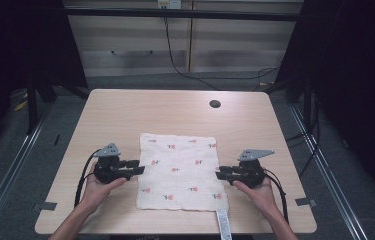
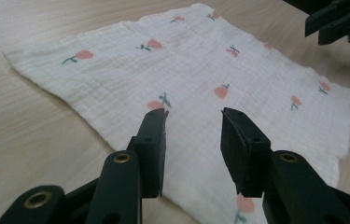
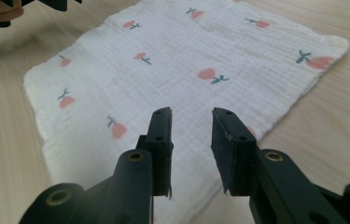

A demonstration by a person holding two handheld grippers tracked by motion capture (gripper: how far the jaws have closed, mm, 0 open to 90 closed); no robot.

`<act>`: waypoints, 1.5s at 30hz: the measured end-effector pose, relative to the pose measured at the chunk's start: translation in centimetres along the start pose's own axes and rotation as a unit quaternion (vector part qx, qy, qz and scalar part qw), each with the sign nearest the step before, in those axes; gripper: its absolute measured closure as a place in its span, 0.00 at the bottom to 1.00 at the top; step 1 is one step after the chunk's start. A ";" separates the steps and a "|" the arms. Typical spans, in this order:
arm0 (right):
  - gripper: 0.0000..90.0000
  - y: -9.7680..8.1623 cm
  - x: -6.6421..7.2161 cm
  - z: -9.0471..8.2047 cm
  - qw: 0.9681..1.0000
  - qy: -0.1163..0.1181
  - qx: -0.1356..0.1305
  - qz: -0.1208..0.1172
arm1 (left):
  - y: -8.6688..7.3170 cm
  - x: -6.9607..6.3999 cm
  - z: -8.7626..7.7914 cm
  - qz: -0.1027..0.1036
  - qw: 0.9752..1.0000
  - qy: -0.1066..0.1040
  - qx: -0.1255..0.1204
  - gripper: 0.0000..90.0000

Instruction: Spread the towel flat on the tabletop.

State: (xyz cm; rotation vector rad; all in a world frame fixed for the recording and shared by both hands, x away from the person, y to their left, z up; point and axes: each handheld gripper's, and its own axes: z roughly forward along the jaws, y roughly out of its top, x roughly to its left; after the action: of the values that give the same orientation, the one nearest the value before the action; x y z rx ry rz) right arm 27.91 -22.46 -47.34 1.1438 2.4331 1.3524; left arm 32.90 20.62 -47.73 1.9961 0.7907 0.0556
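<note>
A white cloth (image 1: 180,172) printed with small red flowers lies spread flat on the wooden table (image 1: 125,110). My left gripper (image 1: 139,167) sits at the cloth's left edge and points right, jaws open with nothing between them. In the left gripper view the cloth (image 2: 200,74) stretches out past the open gripper (image 2: 193,114). At the cloth's right edge my right gripper (image 1: 218,174) points left, also open and empty. The right gripper view has the cloth (image 3: 177,70) lying beyond its gripper (image 3: 191,112). A white label (image 1: 223,224) hangs from the cloth's near right corner.
A dark round hole (image 1: 215,104) is set in the table near its far edge. Bare wood surrounds the cloth on every side. Cables (image 1: 175,60) run across the floor behind the table, and dark frames stand at both sides.
</note>
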 end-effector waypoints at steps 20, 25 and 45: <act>0.81 1.1 -1.8 5.2 0.996 -0.037 0.072 -0.031 | -0.8 0.2 4.1 0.054 0.996 0.035 0.059 0.86; 0.89 0.1 -1.4 4.4 0.997 -0.039 0.068 -0.028 | -1.2 0.0 3.6 0.055 0.996 0.028 0.063 0.90; 0.90 -2.1 0.9 2.0 0.996 -0.035 0.077 -0.034 | -1.3 -2.1 2.9 0.047 0.998 0.013 0.046 0.79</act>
State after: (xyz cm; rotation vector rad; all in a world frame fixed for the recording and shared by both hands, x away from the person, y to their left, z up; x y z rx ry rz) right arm 27.04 -21.19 -49.95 1.1109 2.5374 1.1040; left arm 31.55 17.69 -49.74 2.1224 0.7264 0.1012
